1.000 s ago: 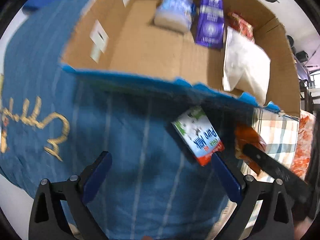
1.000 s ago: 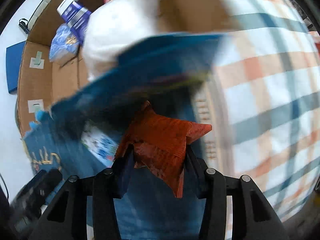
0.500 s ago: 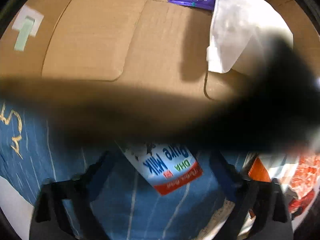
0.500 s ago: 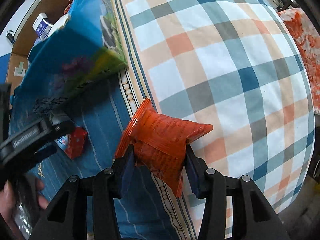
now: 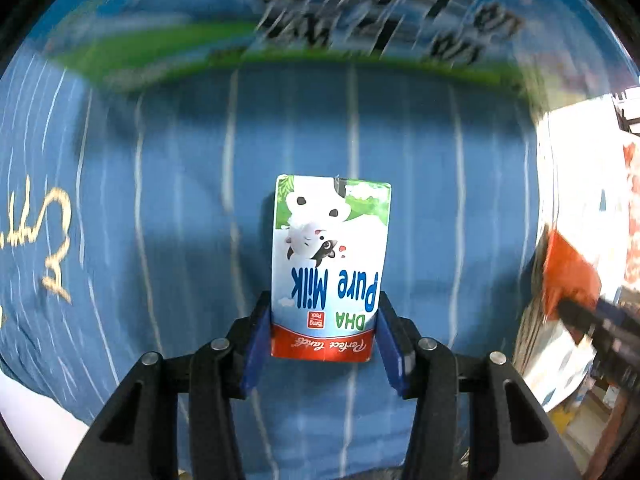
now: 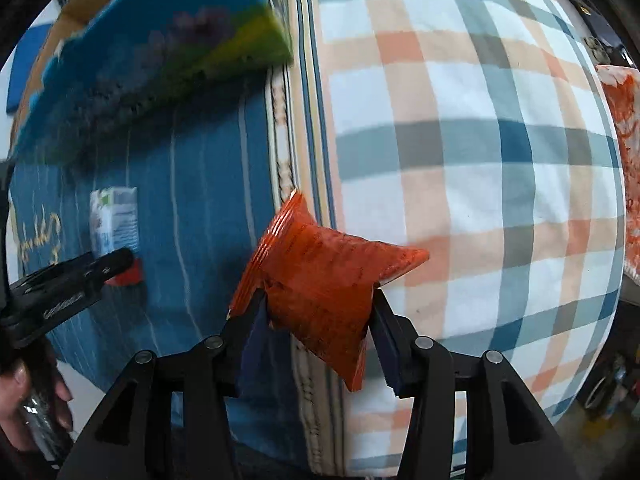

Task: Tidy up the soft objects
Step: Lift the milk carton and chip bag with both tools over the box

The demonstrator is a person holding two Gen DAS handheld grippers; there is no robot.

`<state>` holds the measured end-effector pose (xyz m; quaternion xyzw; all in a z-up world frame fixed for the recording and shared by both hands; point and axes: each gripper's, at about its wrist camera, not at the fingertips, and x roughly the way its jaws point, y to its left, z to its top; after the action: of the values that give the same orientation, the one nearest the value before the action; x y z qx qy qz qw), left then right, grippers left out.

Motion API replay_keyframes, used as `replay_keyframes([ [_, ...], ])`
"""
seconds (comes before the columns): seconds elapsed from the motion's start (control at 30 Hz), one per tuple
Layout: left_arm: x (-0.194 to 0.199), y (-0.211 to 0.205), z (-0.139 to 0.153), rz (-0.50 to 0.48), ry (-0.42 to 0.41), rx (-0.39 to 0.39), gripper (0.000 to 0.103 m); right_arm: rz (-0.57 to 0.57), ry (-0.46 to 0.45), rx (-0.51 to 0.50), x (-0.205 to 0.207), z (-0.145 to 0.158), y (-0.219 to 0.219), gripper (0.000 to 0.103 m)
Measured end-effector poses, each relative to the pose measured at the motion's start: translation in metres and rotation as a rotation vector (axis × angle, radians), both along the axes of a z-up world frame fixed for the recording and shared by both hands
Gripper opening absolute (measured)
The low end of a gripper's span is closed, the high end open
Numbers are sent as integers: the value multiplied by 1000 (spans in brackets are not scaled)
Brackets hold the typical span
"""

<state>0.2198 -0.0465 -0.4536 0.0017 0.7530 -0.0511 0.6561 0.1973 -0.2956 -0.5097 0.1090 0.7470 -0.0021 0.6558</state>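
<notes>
The left gripper (image 5: 324,344) is clamping the milk pouch (image 5: 330,268) while the right gripper (image 6: 318,334) is squeezing the orange packet (image 6: 320,276), likely both being carried to the box (image 6: 160,40).

black tongs (image 5: 323,334) – blue pads (image 5: 253,350), silver screws.

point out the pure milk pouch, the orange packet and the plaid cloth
pure milk pouch (image 5: 326,276), left wrist view, on the blue "Pure Milk" lettering
orange packet (image 6: 320,280), right wrist view, on its crinkled middle
plaid cloth (image 6: 472,140), right wrist view, on a bare patch
</notes>
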Motion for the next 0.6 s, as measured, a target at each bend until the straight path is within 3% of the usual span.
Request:
replay_keyframes([
  [0.2,-13,9,-6,23,23,-5,47,-63,30,18,-8,-5,-15,77],
  [0.3,-1,11,-19,57,53,-7,47,-165,27,33,-6,-3,-27,80],
  [0.43,10,18,-25,86,35,-3,48,-289,83,68,-11,-17,-45,79],
  [0.47,10,18,-25,87,31,-4,48,-316,97,88,-18,-22,-47,76],
  [0.5,13,17,-24,86,25,-4,48,-333,113,106,-18,-27,-45,62],
  [0.6,4,13,-19,56,-5,-2,45,-304,131,86,-16,-32,-36,60],
])
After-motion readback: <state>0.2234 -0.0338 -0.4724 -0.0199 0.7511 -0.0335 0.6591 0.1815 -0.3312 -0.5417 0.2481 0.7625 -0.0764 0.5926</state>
